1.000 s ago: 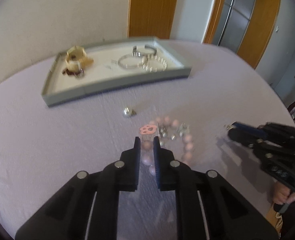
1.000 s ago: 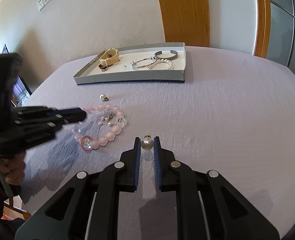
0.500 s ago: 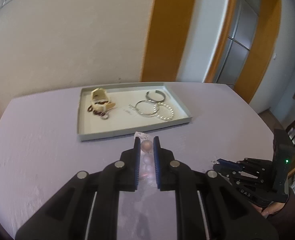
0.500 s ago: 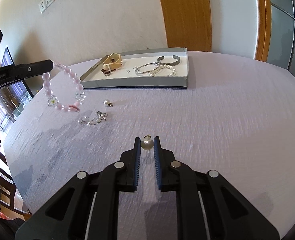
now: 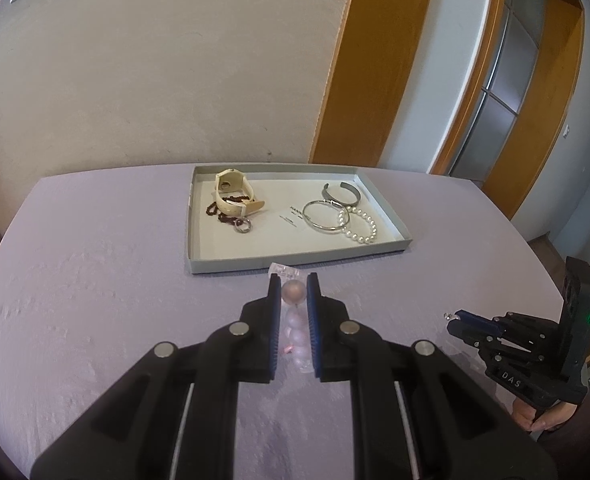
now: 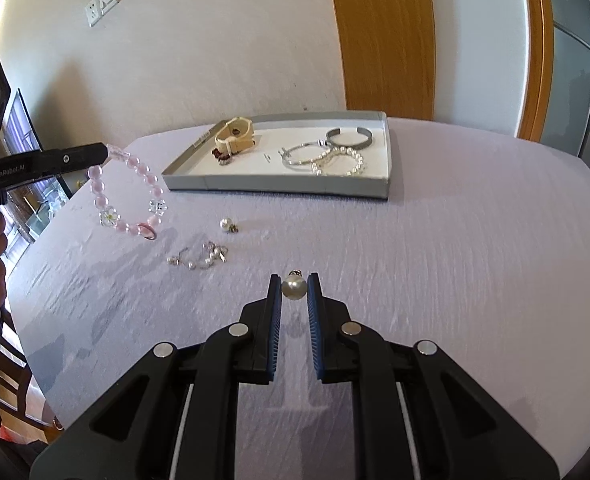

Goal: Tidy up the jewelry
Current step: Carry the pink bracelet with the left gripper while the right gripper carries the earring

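Pink bead bracelet (image 6: 129,196) hangs clamped in our left gripper (image 5: 293,295), lifted clear of the table (image 6: 455,260) short of the grey tray (image 6: 279,182). Our right gripper (image 6: 293,289) pinches a pearl earring (image 6: 293,287) above the cloth; another earring (image 6: 227,225) and a small chain (image 6: 199,258) lie loose nearby.

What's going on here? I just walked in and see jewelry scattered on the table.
A person is sorting jewelry with two handheld grippers. The left gripper is shut on a pink bead bracelet, which hangs in the air short of the grey tray. The right gripper is shut on a pearl earring. Another pearl earring and a small beaded piece lie on the tablecloth.
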A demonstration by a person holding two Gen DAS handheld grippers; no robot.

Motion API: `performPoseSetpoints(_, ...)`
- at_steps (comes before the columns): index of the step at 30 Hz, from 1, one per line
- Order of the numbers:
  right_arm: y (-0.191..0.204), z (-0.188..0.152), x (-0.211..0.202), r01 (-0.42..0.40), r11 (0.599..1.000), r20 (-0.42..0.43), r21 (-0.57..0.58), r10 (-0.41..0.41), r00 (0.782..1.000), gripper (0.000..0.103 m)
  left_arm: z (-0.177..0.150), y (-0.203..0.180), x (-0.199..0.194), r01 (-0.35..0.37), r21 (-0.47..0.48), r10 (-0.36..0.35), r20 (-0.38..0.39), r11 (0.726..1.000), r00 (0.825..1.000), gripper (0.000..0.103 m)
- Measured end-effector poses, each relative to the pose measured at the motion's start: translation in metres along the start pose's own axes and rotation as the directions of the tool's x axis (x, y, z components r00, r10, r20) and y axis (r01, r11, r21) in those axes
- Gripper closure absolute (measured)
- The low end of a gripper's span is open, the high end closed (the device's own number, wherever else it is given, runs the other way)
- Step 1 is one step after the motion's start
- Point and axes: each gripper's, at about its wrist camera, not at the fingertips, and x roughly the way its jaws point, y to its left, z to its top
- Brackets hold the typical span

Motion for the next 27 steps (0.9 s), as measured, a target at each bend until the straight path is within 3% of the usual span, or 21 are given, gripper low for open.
performPoseSetpoints(16,0.009,0.056,0.002,0.001,0.999,0.076,-0.04,0.002,0.997,0.089,0.021,0.014,-0.004,-0.017,-0.01,0.017,0.037,1.0,0.999,0.09)
performPoseSetpoints(27,0.011,0.11,0.026,0.027,0.998,0.121,-0.064,-0.019,0.992,0.089,0.056,0.02,0.01,-0.039,-0.003,0.039,0.065,0.999,0.997,0.09)
